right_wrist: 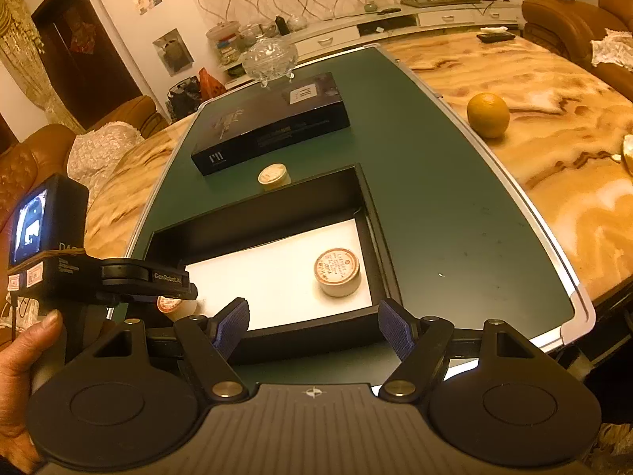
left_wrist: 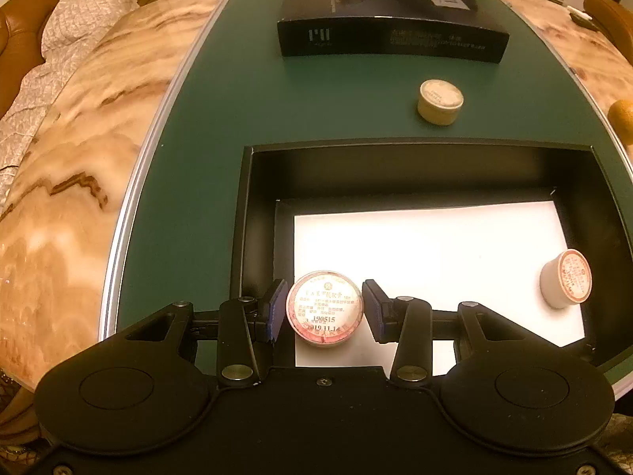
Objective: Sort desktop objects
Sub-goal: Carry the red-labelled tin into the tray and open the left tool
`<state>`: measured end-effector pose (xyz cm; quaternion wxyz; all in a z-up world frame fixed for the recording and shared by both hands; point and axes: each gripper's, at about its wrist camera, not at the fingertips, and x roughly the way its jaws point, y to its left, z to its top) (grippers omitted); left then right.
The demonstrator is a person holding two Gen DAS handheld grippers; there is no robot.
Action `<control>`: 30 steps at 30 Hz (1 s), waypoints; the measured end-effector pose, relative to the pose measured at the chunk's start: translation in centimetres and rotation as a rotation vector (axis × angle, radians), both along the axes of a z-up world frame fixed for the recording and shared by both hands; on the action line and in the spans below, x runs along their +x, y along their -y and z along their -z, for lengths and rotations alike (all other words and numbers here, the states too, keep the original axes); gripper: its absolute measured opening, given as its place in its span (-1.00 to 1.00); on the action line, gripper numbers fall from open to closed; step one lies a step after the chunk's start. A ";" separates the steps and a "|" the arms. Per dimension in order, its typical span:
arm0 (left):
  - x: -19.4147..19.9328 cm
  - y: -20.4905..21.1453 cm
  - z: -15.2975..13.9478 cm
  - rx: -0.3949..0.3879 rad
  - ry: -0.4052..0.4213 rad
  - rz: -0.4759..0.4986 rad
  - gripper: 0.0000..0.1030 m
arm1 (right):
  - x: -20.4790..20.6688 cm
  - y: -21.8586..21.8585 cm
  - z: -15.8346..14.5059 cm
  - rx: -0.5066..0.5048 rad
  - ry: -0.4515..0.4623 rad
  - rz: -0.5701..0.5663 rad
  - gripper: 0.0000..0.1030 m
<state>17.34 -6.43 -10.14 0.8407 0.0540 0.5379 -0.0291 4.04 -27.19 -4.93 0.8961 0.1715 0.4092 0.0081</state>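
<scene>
An open black box (left_wrist: 253, 213) with a white floor sits on the green mat (left_wrist: 316, 95). My left gripper (left_wrist: 323, 310) is open around a small round pink-lidded tub (left_wrist: 324, 308) standing on the box floor, pads just apart from its sides. The tub also shows in the right wrist view (right_wrist: 170, 304), partly hidden under the left gripper. A second tub (left_wrist: 565, 283) rests in the box at the right, also in the right wrist view (right_wrist: 337, 272). A third cream tub (left_wrist: 440, 101) stands on the mat beyond the box. My right gripper (right_wrist: 312, 324) is open and empty above the box's near wall (right_wrist: 308, 336).
A black box lid (left_wrist: 387, 27) lies at the far end of the mat, with a glass bowl (right_wrist: 270, 57) behind it. An orange (right_wrist: 488, 114) sits on the marble table (right_wrist: 554, 118) to the right. Sofas surround the table.
</scene>
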 end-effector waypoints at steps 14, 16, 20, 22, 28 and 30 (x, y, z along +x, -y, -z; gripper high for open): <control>-0.2 -0.1 0.3 -0.024 -0.010 -0.004 -0.21 | 0.4 -0.8 0.1 -0.013 -0.012 -0.006 0.46; -0.3 -0.3 0.3 -0.031 -0.010 -0.006 -0.20 | 0.4 -1.0 0.2 -0.016 -0.015 -0.008 0.46; -0.5 -0.4 0.0 -0.036 -0.001 -0.005 -0.17 | 0.5 -1.3 0.1 -0.024 -0.018 -0.009 0.46; -0.7 -0.5 -0.2 -0.046 0.005 -0.004 -0.14 | 0.6 -1.5 0.0 -0.030 -0.020 -0.012 0.46; -2.3 -1.4 -2.2 -0.124 0.045 0.009 0.45 | 1.6 -2.5 -1.0 -0.052 -0.010 -0.054 0.47; -3.3 -1.6 -3.3 -0.138 0.077 0.015 0.70 | 2.6 -3.0 -1.7 -0.077 0.006 -0.074 0.52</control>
